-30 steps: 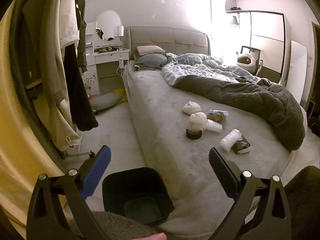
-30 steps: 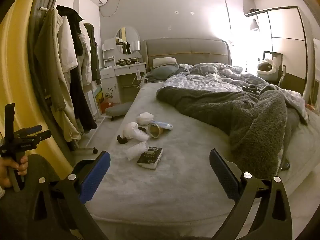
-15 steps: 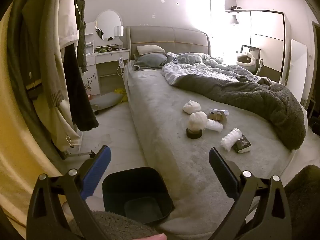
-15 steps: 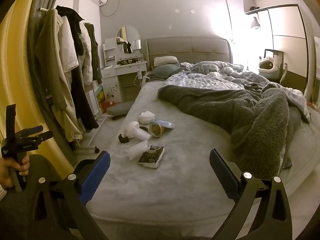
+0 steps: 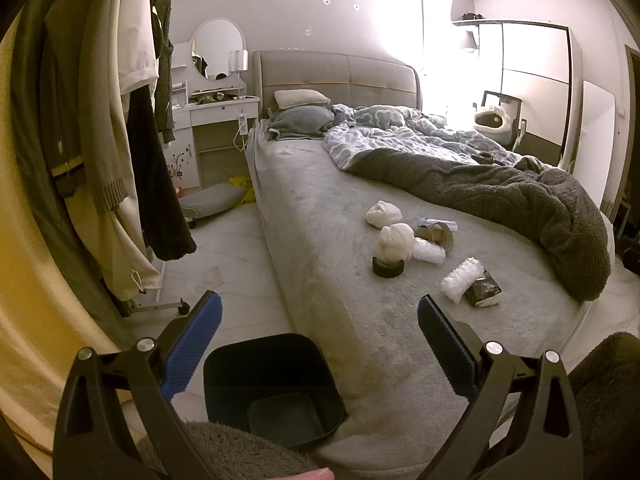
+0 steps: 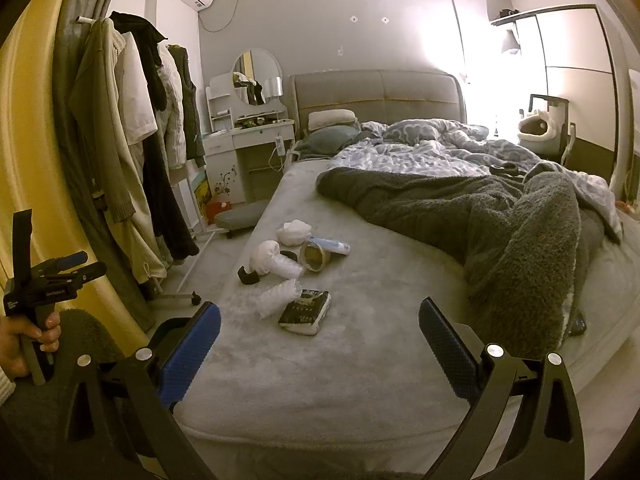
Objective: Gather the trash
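On plush bed [image 6: 360, 344] — crumpled tissue wads [image 6: 295, 232], bubble wrap [image 6: 278, 294].

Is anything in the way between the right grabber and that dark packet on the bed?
Nothing visible is. The right gripper is open, and only bare grey bed lies between it and the dark packet. A piece of bubble wrap lies against the packet's left side, not in front of it.

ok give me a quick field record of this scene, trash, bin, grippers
trash: crumpled paper wads, tape roll, bubble wrap, dark packet, clustered on the bed
bin: dark bin on floor at the bed's near corner, looks empty
left hand-held gripper: open, holding nothing
right hand-held gripper: open, holding nothing
collected: nothing yet
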